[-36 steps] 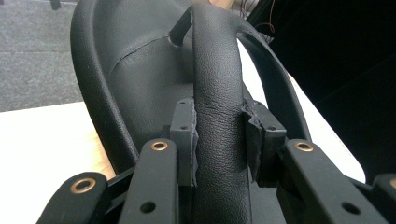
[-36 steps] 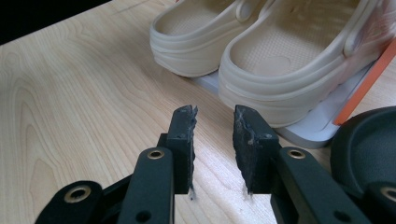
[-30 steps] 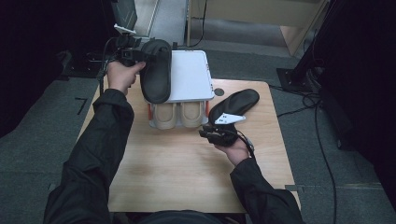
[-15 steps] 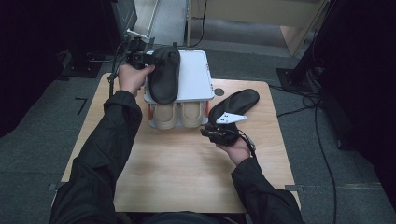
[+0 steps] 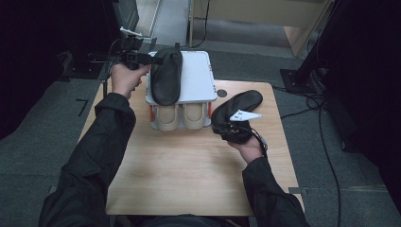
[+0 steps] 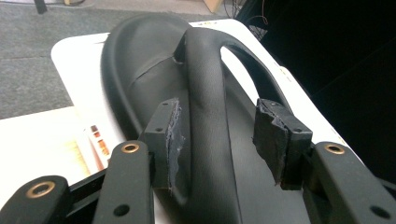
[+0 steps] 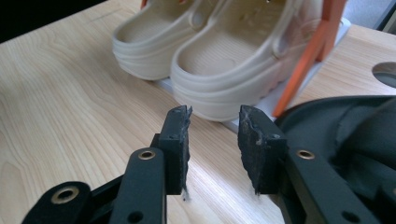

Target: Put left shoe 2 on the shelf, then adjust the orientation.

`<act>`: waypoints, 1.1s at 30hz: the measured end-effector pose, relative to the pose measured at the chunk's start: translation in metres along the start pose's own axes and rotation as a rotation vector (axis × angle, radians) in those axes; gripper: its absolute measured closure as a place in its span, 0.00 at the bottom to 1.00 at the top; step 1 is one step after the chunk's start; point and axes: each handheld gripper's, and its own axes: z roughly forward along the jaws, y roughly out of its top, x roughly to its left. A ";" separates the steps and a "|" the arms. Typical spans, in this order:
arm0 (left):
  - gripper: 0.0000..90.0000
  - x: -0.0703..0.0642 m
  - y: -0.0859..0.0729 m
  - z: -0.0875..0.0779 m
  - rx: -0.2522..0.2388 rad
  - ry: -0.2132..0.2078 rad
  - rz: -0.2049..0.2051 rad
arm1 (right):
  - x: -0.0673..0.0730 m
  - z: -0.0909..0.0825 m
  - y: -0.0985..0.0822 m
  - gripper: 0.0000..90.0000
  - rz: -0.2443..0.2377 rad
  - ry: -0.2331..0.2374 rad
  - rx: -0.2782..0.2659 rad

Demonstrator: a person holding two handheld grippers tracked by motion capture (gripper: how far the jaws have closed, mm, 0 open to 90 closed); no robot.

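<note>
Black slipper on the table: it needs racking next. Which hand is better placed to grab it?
Right. The right gripper sits beside that slipper, jaws just opened, empty; the left gripper, jaws just opened, straddles the racked slipper's strap.

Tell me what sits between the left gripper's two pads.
The black slipper's strap runs between the left gripper's pads in the left gripper view; the jaws have just been opening, the right pad clear of it.

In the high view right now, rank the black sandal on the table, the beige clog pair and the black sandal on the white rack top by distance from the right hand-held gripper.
1. Black sandal on the table: right beside the right hand-held gripper, near the table's right edge.
2. Beige clog pair: to its left, on the rack's lower shelf.
3. Black sandal on the white rack top: farthest, up and left, at the left hand-held gripper.
</note>
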 end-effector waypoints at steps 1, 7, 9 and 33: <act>0.57 0.001 -0.002 -0.004 -0.005 0.001 0.000 | -0.002 -0.001 -0.001 0.71 0.003 -0.003 0.003; 0.57 0.013 -0.018 -0.023 -0.015 0.030 -0.006 | -0.017 -0.003 0.001 0.70 0.016 -0.012 0.016; 0.57 0.019 -0.024 -0.026 -0.012 0.029 -0.020 | -0.021 -0.003 0.002 0.70 0.009 -0.023 0.017; 0.57 0.042 -0.109 -0.036 -0.012 0.039 -0.031 | -0.099 -0.021 0.006 0.72 0.090 -0.185 -0.042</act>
